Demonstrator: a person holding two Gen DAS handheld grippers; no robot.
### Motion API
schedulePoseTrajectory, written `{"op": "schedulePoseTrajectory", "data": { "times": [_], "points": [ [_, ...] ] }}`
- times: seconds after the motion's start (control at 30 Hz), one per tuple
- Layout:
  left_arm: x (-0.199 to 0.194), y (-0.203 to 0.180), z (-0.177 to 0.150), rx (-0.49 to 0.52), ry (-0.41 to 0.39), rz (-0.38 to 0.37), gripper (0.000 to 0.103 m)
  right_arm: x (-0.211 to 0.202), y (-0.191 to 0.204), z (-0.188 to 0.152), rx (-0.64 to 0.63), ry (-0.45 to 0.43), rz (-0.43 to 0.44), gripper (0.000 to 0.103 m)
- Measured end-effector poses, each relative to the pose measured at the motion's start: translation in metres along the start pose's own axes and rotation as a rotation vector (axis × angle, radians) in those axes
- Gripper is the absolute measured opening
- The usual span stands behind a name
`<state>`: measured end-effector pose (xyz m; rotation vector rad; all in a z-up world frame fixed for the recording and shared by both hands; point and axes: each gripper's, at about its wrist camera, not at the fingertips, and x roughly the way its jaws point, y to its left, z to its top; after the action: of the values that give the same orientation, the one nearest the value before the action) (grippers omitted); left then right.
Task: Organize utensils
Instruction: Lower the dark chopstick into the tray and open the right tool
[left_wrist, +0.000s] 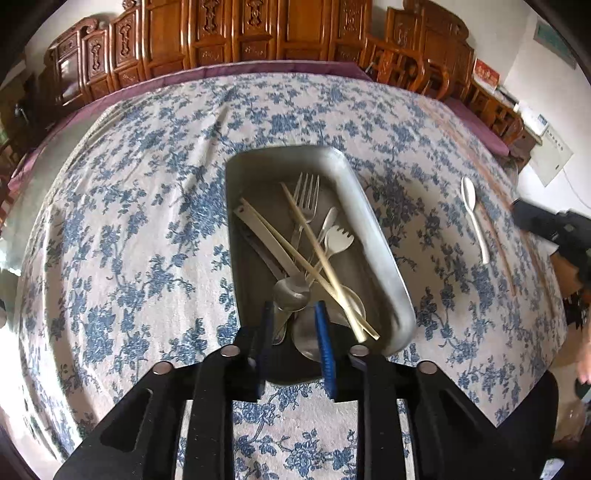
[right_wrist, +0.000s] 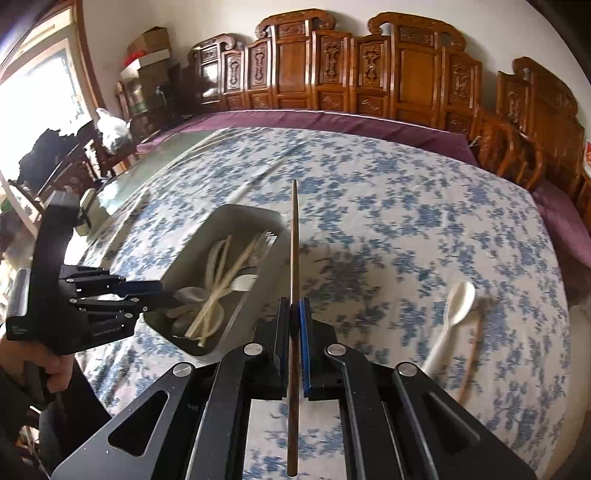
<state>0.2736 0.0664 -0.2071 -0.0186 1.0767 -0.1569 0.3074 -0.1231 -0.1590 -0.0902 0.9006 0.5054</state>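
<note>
A metal tray (left_wrist: 373, 221) on the floral tablecloth holds forks, spoons, a white spork and pale chopsticks (left_wrist: 317, 254). My left gripper (left_wrist: 293, 317) is open, its blue-padded fingers just over the tray's near end beside a metal spoon (left_wrist: 291, 291). In the right wrist view my right gripper (right_wrist: 294, 314) is shut on a brown chopstick (right_wrist: 293, 236), held above the cloth just right of the tray (right_wrist: 255, 295). A white spoon (right_wrist: 452, 314) and another brown chopstick (right_wrist: 471, 354) lie on the cloth to the right; the spoon also shows in the left wrist view (left_wrist: 472, 214).
The table is covered by a blue floral cloth (left_wrist: 129, 221) with a purple border (right_wrist: 332, 122) at the far edge. Carved wooden chairs (right_wrist: 369, 74) line the far side. Boxes and bags (right_wrist: 110, 125) sit at the far left.
</note>
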Motion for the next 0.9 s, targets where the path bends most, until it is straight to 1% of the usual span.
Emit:
{"op": "schedulePoseTrajectory", "data": {
  "times": [0.1,0.2,0.27,0.47,0.6,0.67,0.9],
  "points": [
    [-0.012,0.005,-0.004,-0.006,-0.023,-0.003,0.023,0.008,0.015,0.001,-0.005,0.006,0.038,0.006],
    [-0.025,0.013,-0.009,-0.013,-0.048,-0.002,0.026,0.018,0.033,0.002,-0.016,0.015,0.070,0.006],
    [-0.031,0.017,-0.011,-0.016,-0.060,0.004,0.028,0.025,0.045,0.004,-0.021,0.022,0.085,0.006],
    [-0.049,0.040,-0.014,-0.055,-0.095,0.013,0.031,0.054,0.072,0.014,-0.013,0.045,0.130,0.006],
    [-0.055,0.050,-0.014,-0.069,-0.105,0.020,0.032,0.075,0.079,0.022,0.016,0.064,0.137,0.006],
    [-0.058,0.054,-0.014,-0.074,-0.111,0.028,0.035,0.086,0.080,0.026,0.039,0.071,0.135,0.006],
    [-0.066,0.061,-0.013,-0.086,-0.124,0.032,0.036,0.115,0.075,0.035,0.089,0.089,0.124,0.006]
  ]
}}
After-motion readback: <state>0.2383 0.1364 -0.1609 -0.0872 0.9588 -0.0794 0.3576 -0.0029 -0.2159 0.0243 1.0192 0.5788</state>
